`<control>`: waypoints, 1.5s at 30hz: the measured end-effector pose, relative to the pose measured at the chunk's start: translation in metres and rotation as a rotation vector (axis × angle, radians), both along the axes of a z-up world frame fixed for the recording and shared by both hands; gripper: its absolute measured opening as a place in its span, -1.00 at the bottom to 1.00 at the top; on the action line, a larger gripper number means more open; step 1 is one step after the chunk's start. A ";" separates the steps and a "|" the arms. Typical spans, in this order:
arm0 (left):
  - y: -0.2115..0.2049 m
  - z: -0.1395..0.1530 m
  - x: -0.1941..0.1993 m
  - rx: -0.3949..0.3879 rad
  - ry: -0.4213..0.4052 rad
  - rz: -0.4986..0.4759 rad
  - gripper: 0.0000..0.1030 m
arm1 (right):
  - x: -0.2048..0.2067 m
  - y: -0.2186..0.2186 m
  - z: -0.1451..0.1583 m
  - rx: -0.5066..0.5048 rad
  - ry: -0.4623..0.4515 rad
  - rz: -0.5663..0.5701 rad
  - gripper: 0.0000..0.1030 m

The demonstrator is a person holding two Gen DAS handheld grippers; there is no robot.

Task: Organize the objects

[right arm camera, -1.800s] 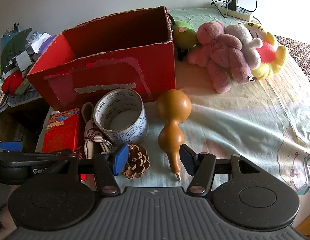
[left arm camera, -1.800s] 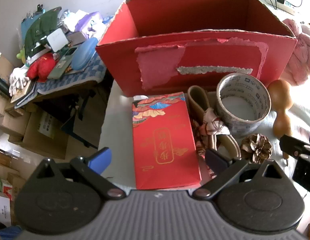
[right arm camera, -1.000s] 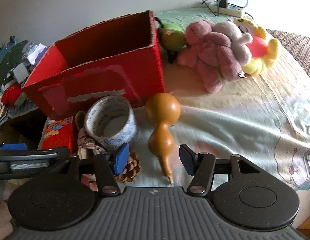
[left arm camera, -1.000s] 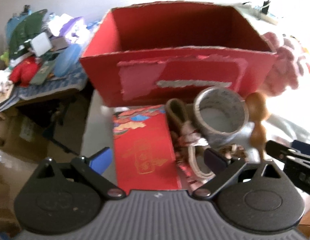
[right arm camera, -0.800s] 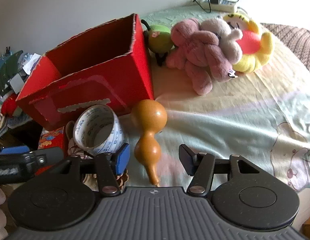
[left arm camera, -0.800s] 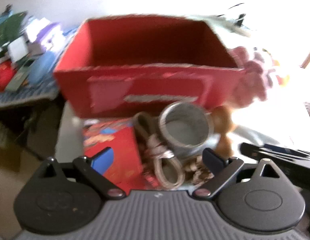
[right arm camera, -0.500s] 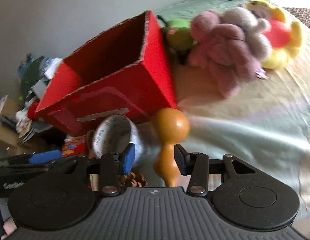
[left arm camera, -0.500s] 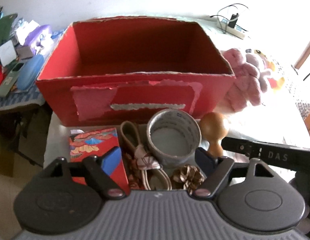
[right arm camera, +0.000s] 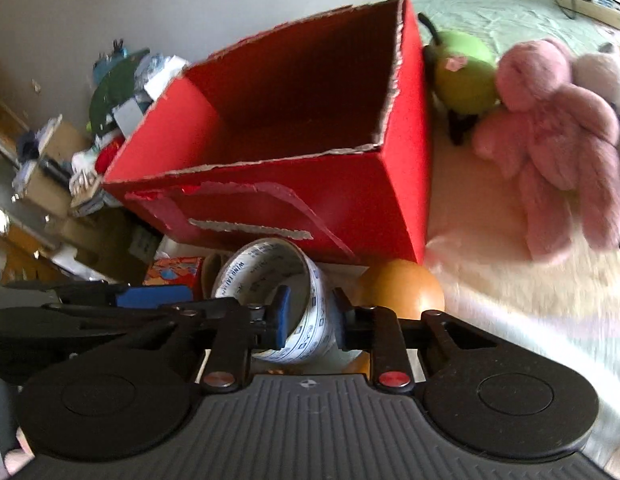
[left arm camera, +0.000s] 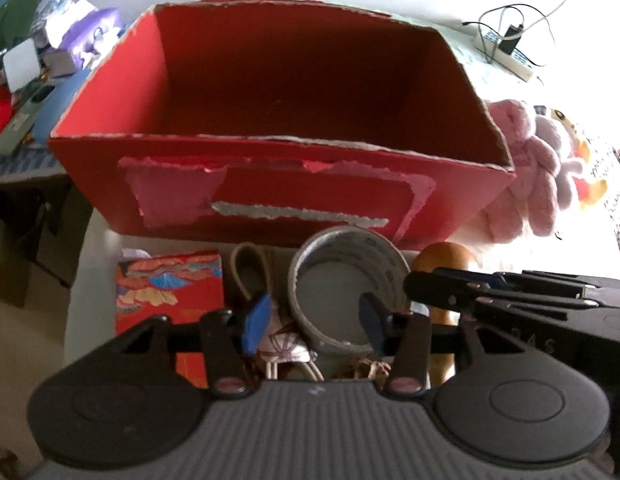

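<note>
Closing over the roll of tape (left arm camera: 346, 280), both grippers work at the same ring from two sides. The left gripper (left arm camera: 314, 320) has its jaws narrowing, one blue pad outside the left wall of the roll and the dark pad inside the hole; the pads look near the wall, but whether they press it cannot be told. The right gripper (right arm camera: 310, 320) also narrows its jaws, with the right wall of the tape between them, the blue pad inside the ring and the black one outside, just beside the wall and not clearly pinching.

The tape stands on its edge on the bed sheet (right arm camera: 510, 280), just in front of the open red box (left arm camera: 293, 120), which looks empty inside. To its right lies a brown gourd (right arm camera: 398, 284), touching or nearly touching the roll. To its left sit a beige loop with a patterned bow (left arm camera: 281, 344) and a red packet (left arm camera: 169, 292). Pink plush toys (right arm camera: 558, 132) and a green one (right arm camera: 466, 68) rest beside the box.
</note>
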State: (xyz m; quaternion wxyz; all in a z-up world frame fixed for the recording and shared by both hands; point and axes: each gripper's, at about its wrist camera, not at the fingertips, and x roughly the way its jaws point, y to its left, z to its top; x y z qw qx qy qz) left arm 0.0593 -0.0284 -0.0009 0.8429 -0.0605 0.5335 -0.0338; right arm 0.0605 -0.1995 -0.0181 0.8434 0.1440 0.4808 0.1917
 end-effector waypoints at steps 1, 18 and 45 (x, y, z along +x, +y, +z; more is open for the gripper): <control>0.000 -0.002 0.002 -0.001 0.004 0.003 -0.13 | 0.003 0.001 -0.002 -0.001 0.008 0.008 -0.53; -0.004 -0.010 0.013 0.035 0.044 0.039 -0.88 | 0.007 -0.007 0.011 -0.021 0.043 0.074 -0.74; -0.015 0.138 -0.008 0.072 -0.260 -0.011 -0.91 | 0.013 -0.028 0.121 0.142 -0.177 0.183 -0.74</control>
